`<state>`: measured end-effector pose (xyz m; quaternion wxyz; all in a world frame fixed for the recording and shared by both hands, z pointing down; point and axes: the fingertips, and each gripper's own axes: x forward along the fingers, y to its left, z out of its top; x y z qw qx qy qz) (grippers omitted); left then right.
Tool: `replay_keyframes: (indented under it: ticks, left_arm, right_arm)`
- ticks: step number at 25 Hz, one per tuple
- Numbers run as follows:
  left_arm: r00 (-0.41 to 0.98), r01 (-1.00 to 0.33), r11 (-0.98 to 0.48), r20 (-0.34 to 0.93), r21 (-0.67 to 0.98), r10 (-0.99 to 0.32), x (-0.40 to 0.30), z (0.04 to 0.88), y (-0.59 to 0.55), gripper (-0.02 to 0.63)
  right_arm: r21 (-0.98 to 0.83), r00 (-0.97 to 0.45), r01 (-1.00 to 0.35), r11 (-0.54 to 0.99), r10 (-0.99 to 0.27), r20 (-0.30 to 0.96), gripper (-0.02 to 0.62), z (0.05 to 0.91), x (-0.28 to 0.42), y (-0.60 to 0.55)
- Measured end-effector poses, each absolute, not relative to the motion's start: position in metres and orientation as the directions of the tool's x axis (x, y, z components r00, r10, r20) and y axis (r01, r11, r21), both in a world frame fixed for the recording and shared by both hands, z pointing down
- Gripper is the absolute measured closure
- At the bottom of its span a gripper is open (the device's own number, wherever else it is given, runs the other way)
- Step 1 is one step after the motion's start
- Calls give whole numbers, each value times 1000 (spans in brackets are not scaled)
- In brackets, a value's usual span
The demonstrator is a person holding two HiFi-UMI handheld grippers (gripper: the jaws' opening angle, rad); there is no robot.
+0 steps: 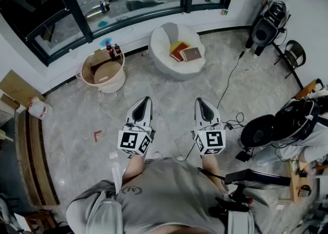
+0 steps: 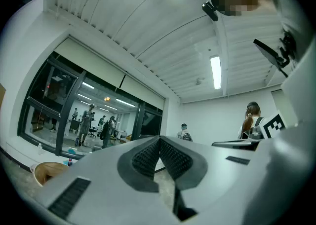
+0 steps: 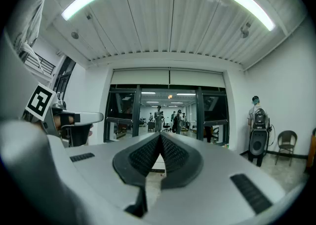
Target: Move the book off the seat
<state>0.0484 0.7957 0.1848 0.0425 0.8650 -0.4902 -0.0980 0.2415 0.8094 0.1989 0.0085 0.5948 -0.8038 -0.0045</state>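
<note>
The left gripper (image 1: 145, 100) and the right gripper (image 1: 201, 101) are hovering side by side over the grey floor near the person's chest, each with its fingers pressed together on nothing. The book (image 1: 191, 54), brown-covered, is lying on the white beanbag seat (image 1: 165, 38) at the far side of the room, touching a red book (image 1: 179, 52) on its left, well apart from both grippers. A tan basket (image 1: 114, 85) is sitting left of the seat.

The seat (image 1: 174, 59) looks like soft, matt white cloth; the book (image 1: 192, 53) has a dull brown cover. The left gripper (image 1: 145, 100) and right gripper (image 1: 201, 101) have smooth pale grey plastic shells with dark, finely ribbed pads (image 3: 146, 156). The floor (image 1: 169, 94) is marbled grey stone, faintly glossy
</note>
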Motion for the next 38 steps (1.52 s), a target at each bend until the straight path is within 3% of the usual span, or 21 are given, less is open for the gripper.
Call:
replay_keyframes:
  ticks: [11,16,21,27,38]
  left_arm:
    - [537,-828,-545,-94,128,-838,118,196,810,597]
    - [555,-792,-565,-112,234,-824,145,192,825,597]
    - [544,-817,-554,-106,162,-832,156,182,829,597]
    - [577,-779,-586,-113,222,-809,173,186,799,597]
    - [597,-754,-611,-136,239,-790,195,193,701,597]
  right_arm:
    - [-15,-321,-947,321,-947,11,581,213,286,815]
    - [35,-319,-947,318,-948,-7,581,224,305,815]
    - [-41,-343,-938,344,-939,-19,581,227,308,809]
    - [-60,-389,-919,390,-921,-26,581,225,307,796]
    - [-43,-351,-936,350,-936,16,581,235,324,724]
